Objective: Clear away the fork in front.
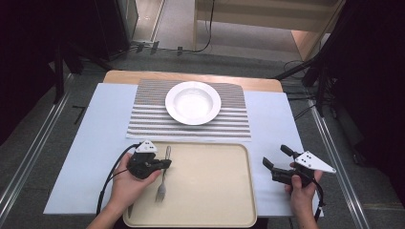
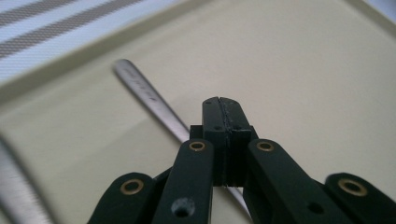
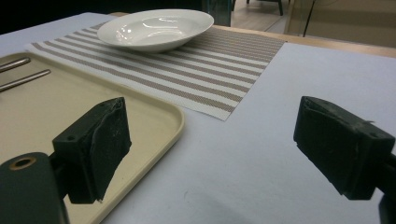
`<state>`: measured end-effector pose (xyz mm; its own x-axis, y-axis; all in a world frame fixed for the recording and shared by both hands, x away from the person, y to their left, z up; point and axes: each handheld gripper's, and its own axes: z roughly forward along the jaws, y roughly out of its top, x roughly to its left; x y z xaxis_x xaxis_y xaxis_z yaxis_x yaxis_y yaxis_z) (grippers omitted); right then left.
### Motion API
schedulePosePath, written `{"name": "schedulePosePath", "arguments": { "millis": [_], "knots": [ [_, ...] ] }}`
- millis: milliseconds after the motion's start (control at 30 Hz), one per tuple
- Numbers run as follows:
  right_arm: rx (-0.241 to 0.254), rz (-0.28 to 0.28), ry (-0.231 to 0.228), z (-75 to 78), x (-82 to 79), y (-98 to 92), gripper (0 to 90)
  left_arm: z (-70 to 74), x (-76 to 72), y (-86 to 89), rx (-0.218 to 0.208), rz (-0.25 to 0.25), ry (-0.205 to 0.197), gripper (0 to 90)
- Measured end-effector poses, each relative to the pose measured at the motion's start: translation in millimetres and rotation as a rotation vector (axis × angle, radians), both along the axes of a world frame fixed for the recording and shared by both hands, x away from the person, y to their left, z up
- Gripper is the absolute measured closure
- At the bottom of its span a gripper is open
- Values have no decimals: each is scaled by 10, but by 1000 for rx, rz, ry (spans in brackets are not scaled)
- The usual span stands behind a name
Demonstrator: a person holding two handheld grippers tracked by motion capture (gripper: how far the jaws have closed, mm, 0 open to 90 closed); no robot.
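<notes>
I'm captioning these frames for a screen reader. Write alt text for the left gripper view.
The left gripper is shut on a fork handle lying on a beige tray. A striped placemat lies beyond the tray's rim.

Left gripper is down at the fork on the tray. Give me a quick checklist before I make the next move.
1. Left gripper shut: ok, its pads meet with no gap.
2. Fork actually held: not ok, it seems. The handle runs beneath the shut jaws, not between them.
3. Fork flat on the tray: ok.
4. Right gripper open and holding nothing, beside the tray: ok.
5. Plate empty on the striped mat: ok.
</notes>
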<state>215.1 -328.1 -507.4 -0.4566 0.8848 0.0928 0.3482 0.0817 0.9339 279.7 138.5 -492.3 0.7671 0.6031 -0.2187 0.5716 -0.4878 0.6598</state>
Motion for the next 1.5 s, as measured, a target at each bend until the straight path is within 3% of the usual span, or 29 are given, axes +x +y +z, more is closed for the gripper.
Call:
{"name": "schedulePosePath", "arguments": {
  "millis": [200,867,1000,1100,1233,1500],
  "knots": [
    [-1,0,1,3,-4,0,103,-51,-50,-103,69,-53,8,895],
    [-9,-5,1,-4,-2,-17,103,-39,-82,266,43,8,47,896],
    [-10,-5,0,-5,1,-16,103,29,-21,249,-7,12,39,894],
    [-9,-7,5,-14,12,-16,103,45,74,140,16,7,12,895],
    [-10,-9,6,-14,9,-11,103,-39,172,61,78,20,3,896],
    [-9,-11,10,-26,8,-16,103,-39,214,180,63,55,13,896]
  ]
}}
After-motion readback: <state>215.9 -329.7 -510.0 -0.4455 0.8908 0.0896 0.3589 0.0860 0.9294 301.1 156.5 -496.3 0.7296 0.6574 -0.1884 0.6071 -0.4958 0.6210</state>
